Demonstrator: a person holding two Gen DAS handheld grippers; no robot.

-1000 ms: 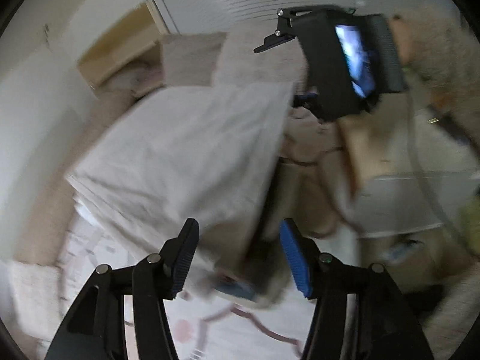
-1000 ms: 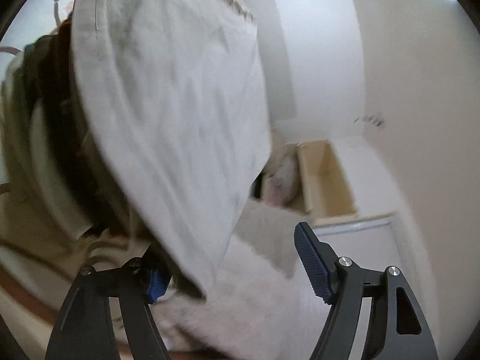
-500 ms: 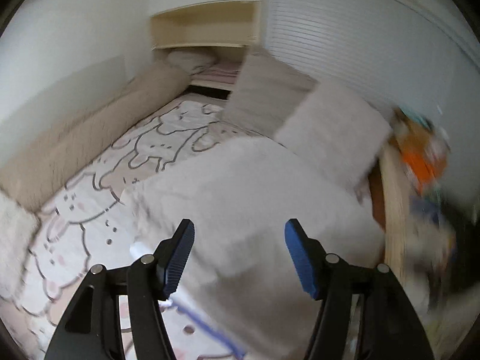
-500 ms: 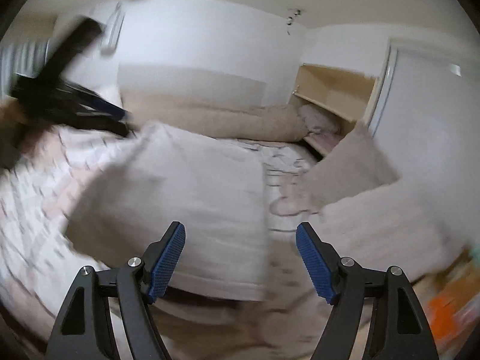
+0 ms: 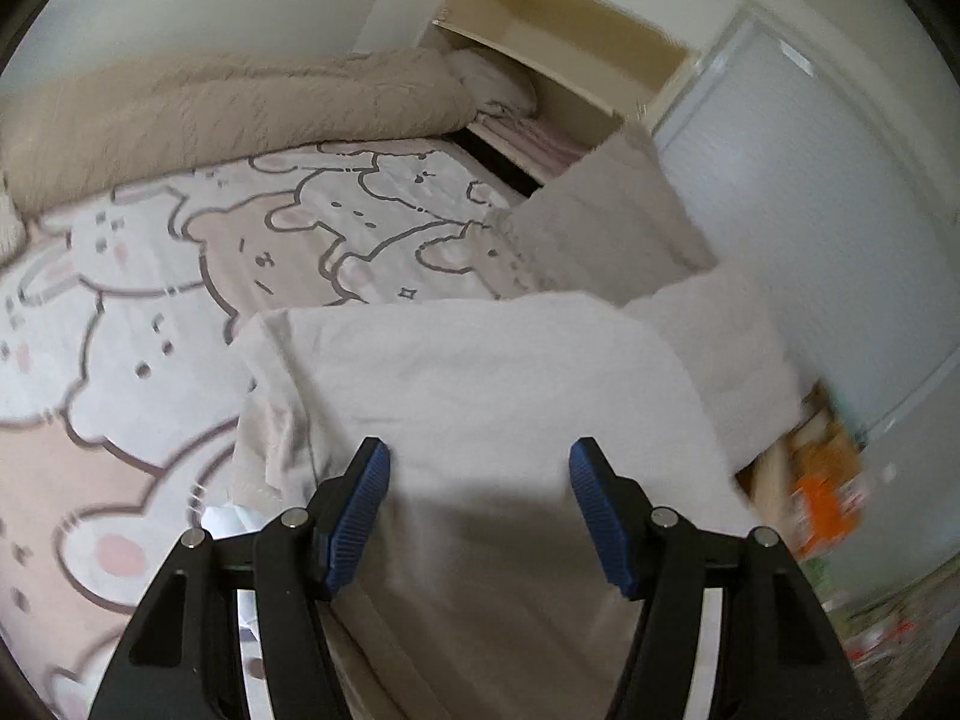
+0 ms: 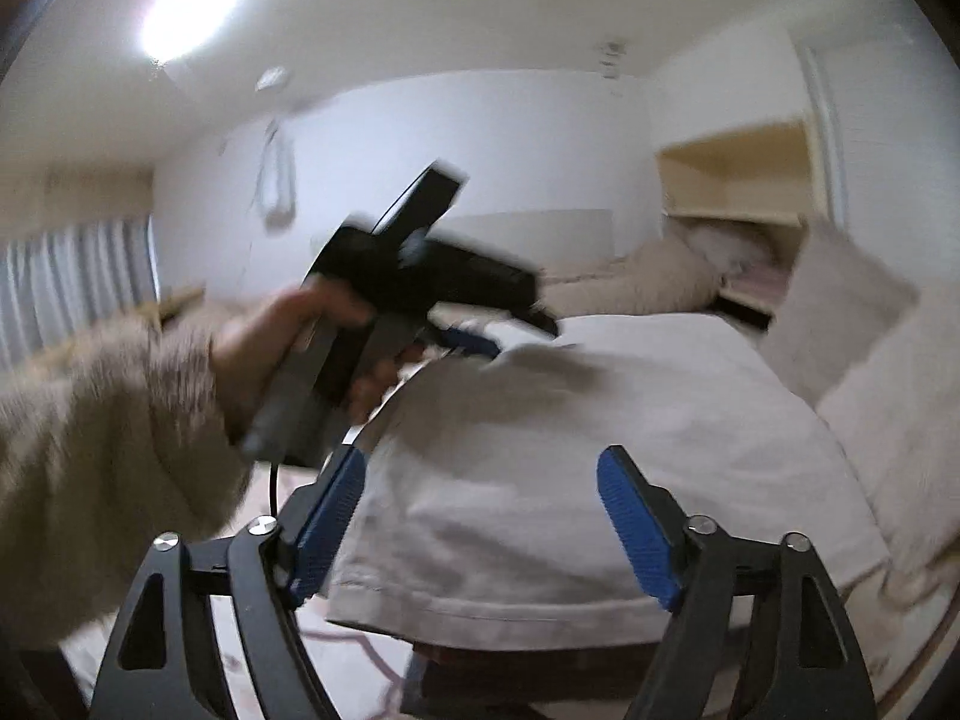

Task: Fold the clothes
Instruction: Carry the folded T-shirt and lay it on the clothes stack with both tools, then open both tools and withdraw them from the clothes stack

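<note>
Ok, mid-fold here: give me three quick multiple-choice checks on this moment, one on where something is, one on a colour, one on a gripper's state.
1. Where does the folded pale garment lie?
A. on the cartoon-print bedsheet
B. inside the wall shelf niche
C. hanging from a hook

2. What colour are the gripper pads?
A. red
B. blue
C. yellow

3. How does the right gripper stand?
A. shut on the garment
B. shut on nothing
C. open, nothing pinched

Answers:
1 A, the left wrist view shows the garment flat on the printed sheet.
2 B, both wrist views show blue ribbed pads.
3 C, its jaws have just been opening and stand apart, with the garment beyond them, not pressed.
</note>
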